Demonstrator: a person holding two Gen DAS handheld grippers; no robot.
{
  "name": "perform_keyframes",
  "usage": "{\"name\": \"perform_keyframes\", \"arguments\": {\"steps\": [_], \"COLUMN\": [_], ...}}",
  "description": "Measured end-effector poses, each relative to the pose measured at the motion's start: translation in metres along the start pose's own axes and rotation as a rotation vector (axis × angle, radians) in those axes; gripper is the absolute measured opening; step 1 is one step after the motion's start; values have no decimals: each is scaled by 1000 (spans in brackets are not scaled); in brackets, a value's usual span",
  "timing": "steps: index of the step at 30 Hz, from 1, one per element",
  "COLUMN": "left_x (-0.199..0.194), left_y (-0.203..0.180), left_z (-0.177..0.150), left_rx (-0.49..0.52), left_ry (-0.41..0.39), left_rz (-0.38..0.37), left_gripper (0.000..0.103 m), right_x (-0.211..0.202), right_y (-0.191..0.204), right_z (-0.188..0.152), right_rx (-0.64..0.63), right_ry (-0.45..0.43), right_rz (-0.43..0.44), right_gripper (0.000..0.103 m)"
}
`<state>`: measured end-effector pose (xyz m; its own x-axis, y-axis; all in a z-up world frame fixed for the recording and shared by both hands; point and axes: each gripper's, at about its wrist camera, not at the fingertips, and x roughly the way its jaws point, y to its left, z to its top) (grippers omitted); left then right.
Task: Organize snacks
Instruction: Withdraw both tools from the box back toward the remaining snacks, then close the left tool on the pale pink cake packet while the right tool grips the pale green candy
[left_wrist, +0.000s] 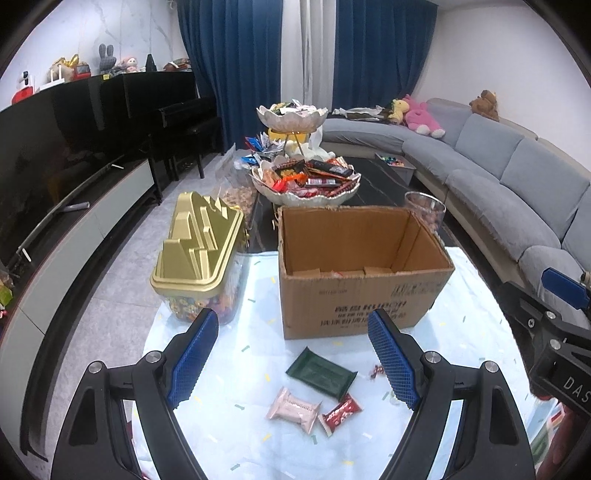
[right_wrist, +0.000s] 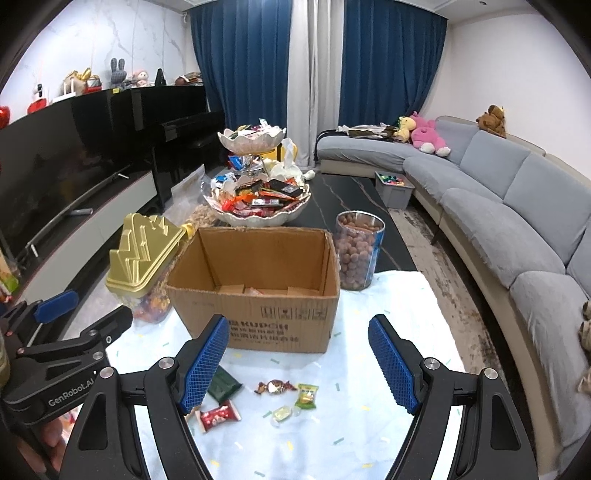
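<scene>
Snacks lie loose on my worktop's pale cloth (left_wrist: 229, 354) before the open brown cardboard box (left_wrist: 354, 295); left claw (left_wrist: 293, 360) gapes empty above a pink wrapped biscuit (left_wrist: 294, 408), a dark green flat packet (left_wrist: 322, 373) and a red crinkly sachet (left_wrist: 340, 412); right claw (right_wrist: 297, 363) gapes empty too; light, slippery wrappers, probably best pinched across the middle.

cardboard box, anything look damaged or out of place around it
The cardboard box has a ragged, torn top rim and no flaps showing. In front of it, loose snacks lie scattered on the cloth: a dark green packet, a pink packet, a red packet and small candies.
</scene>
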<state>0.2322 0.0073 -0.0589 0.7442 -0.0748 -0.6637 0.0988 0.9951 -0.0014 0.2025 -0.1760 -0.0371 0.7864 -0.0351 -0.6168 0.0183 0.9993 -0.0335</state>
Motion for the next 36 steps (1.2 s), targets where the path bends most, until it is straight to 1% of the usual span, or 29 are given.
{"name": "perform_keyframes", "arguments": {"steps": [10, 17, 30, 36], "left_x": [12, 26, 46, 57], "left_y": [4, 8, 10, 12], "left_z": [-33, -53, -81, -93], "left_rx": [28, 41, 70, 82], "left_ry": [8, 26, 48, 60], "left_rz": [-20, -29, -53, -81], "left_gripper": [83, 83, 83, 83], "right_x": [7, 21, 38, 47], "right_y": [6, 12, 19, 21], "right_z": [-33, -54, -76, -88], "right_rx": [7, 3, -8, -13], "right_ry": [-9, 17, 41, 53], "right_rz": [-22, -25, -39, -40], "right_gripper": [79, 79, 78, 78]}}
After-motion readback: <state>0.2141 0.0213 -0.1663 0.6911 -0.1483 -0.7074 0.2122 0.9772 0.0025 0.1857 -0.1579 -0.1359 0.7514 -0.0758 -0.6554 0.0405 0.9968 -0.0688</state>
